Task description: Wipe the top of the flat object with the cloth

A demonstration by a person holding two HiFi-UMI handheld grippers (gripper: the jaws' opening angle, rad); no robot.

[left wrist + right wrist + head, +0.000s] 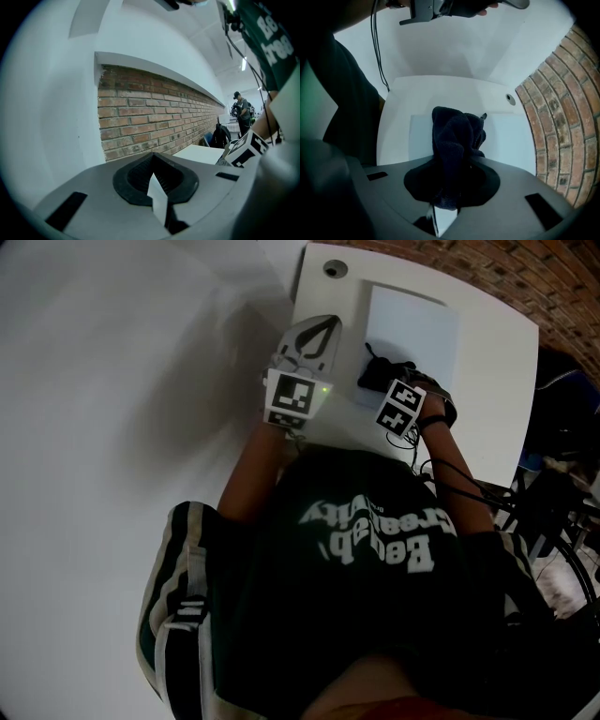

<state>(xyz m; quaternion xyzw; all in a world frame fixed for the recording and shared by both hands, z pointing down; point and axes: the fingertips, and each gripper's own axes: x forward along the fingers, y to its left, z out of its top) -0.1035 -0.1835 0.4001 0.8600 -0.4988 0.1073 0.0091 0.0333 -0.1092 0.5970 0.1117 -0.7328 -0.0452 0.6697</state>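
Observation:
The flat object is a pale rectangular panel [417, 329] lying on the white table [487, 399]; it also shows as the flat panel [508, 136] in the right gripper view. A dark bunched cloth [378, 371] is over the panel's near left edge. My right gripper [389, 382] is shut on the cloth [452, 136], which sticks out from the jaws above the panel. Whether the cloth touches the panel cannot be told. My left gripper [314, 334] is held over the table's left edge, shut and empty. In its own view the left gripper [154, 180] faces a wall.
A round hole [335, 269] sits in the table's far left corner. A brick wall [534, 282] runs behind the table. Cables and dark gear [553, 512] lie to the right of the table. A person [242, 115] stands far off in the left gripper view.

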